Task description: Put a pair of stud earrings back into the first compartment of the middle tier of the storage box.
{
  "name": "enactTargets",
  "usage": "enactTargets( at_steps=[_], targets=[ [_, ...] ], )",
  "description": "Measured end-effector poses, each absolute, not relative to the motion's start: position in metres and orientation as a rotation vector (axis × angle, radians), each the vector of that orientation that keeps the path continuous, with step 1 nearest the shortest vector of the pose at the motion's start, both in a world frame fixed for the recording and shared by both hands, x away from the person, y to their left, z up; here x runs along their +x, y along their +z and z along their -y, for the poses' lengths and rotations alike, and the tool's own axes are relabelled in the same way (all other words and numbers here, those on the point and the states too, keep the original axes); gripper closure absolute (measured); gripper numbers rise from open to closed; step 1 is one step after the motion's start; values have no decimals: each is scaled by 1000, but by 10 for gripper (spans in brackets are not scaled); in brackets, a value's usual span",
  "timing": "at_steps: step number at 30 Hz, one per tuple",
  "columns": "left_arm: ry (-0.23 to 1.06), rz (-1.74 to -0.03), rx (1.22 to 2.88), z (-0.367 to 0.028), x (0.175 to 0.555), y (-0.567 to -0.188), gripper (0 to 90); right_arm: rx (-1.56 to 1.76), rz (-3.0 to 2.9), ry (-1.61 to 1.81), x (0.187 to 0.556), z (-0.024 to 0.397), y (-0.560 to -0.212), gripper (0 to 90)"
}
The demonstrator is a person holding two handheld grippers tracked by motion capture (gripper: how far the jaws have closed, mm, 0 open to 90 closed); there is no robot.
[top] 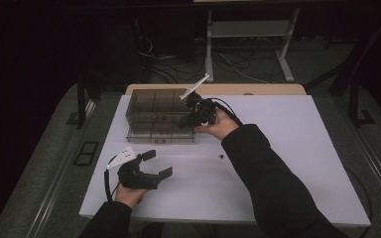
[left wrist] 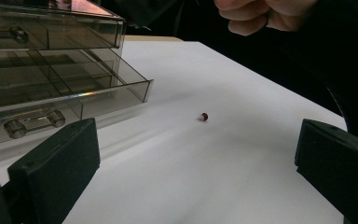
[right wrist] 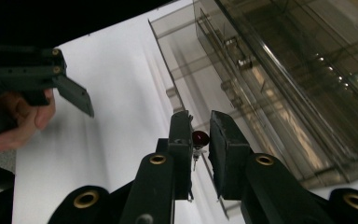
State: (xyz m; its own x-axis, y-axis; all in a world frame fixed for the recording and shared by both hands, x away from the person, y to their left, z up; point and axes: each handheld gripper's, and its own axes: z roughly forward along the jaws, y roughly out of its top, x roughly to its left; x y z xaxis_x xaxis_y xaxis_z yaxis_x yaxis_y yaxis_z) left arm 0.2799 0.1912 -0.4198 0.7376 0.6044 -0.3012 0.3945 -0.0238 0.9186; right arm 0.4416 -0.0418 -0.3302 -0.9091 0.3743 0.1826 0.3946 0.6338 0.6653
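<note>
The right gripper is hovering over the front right corner of the clear drawer box, jaws clamped on a small red-capped part w/ thin metal legs. That box is the landmark: smoky plastic, several compartments, its lower drawer pulled out toward the person, a clear bar handle on a drawer front. A 2nd small red part is lying on the white surface, in front of the box & to its right, apart from it. The left gripper is resting in front of the box, near the surface's front edge, jaws wide apart w/ nothing between them. The person's right sleeve is crossing the surface right of the box. Behind the box, floor cables & a metal stand are lying in deep shadow, hard to make out. The held part is too small to read details; no writing legible anywhere.
</note>
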Motion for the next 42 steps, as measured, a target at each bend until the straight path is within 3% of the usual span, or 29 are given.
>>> enactTargets(
  at_steps=[42],
  targets=[
    [190, -828, 1605, -200, 281, -420, 0, -496, 2747, -1198, 473, -78, -369, 778]
  ],
)
